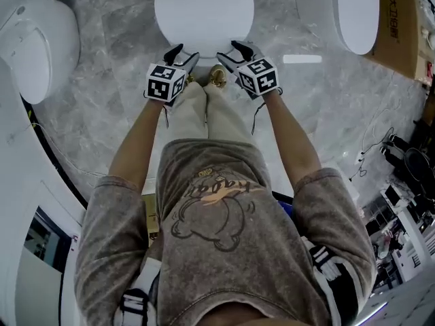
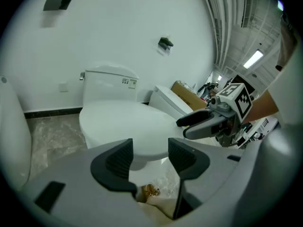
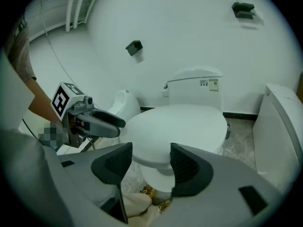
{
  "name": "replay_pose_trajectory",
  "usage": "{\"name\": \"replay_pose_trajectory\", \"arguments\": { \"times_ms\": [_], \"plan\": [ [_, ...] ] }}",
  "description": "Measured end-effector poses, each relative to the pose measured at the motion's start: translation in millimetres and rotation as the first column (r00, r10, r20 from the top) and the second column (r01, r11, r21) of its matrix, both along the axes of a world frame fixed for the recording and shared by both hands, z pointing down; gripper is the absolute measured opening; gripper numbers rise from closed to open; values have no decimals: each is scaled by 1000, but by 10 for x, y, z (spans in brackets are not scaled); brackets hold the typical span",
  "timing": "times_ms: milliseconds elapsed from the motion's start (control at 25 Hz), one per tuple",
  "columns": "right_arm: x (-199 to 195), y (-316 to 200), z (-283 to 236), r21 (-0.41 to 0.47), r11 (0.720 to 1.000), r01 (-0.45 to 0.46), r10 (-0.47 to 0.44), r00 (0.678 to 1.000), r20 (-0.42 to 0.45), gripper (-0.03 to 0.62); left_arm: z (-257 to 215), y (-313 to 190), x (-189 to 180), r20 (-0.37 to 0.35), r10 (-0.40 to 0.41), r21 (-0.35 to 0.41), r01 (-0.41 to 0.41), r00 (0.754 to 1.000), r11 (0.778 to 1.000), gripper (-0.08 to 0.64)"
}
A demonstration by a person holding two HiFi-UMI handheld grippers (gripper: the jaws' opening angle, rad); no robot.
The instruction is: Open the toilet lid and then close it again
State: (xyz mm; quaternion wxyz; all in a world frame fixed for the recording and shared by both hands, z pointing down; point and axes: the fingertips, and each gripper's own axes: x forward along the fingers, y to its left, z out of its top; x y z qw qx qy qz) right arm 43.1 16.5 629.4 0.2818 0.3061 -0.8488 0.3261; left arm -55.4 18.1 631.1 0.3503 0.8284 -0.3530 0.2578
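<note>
This looks like a sanitary-ware showroom or test bay, not a home bathroom. The white ceramic toilet with a closed oval lid (image 1: 204,9) stands in the open with no cubicle round it. A second white toilet-like fixture (image 1: 34,46) sits near its left and a third white toilet (image 1: 355,12) near its right. All three share one glossy grey marble-patterned floor (image 1: 115,87). Behind the middle toilet runs a plain white wall (image 2: 118,27) bearing small black wall brackets (image 2: 57,1). Right of it, beyond the third toilet, lies a brown cardboard box (image 1: 401,26). Also to its right but nearer the person, loose black cables (image 1: 384,141) and cluttered dark equipment (image 1: 408,209) cover the floor. Long ceiling strip lights (image 2: 253,59) glow on that side.
</note>
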Motion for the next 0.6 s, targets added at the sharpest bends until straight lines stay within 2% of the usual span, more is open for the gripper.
{"name": "replay_pose_trajectory", "arguments": {
  "times_ms": [240, 360, 600],
  "plan": [
    [-71, 270, 645, -80, 996, -28, 26, 999, -22, 265, 657, 283, -10, 33, 0, -87, 3, 999, 996, 232],
    [-86, 326, 928, -108, 993, -40, 36, 999, -32, 255, 943, 349, -50, 41, -10, -114, 14, 999, 993, 204],
    [-87, 413, 1416, -163, 985, -59, 50, 997, -62, 249, 1433, 434, -45, 73, -35, -185, 48, 997, 981, 204]
  ]
}}
